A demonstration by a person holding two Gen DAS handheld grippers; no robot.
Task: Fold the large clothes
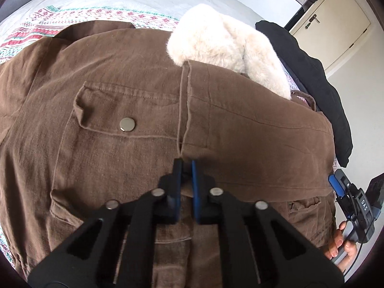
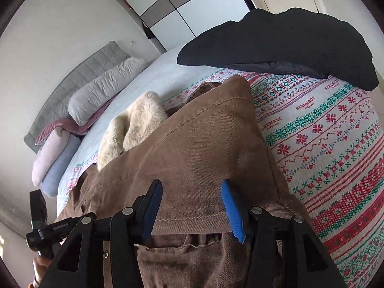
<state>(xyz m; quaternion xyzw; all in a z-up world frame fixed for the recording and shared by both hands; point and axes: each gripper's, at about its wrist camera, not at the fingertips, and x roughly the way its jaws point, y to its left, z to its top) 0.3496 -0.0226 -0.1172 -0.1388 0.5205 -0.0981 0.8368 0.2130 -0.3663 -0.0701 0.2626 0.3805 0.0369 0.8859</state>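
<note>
A: Where is the jacket [image 1: 134, 100]?

B: It lies spread on the bed, over a patterned blanket [image 2: 336, 129]. It is brown, with a cream fur collar [image 1: 225, 48] at its far end and a snap button [image 1: 127, 124] on a pocket flap.

A: And the left gripper [image 1: 185, 168]?

B: Its fingers are pressed nearly together, right at the jacket's front seam. Whether cloth is caught between them, I cannot tell.

A: The right gripper [image 2: 192, 192]?

B: Its fingers are spread about halfway, over a folded-over part of the brown cloth. The pads do not press on it.

A: Anything else on the bed?

B: A black garment [image 2: 288, 45] lies at the far right, apart from the jacket. Pillows [image 2: 103, 88] sit at the far left by the grey headboard [image 2: 72, 79].
</note>
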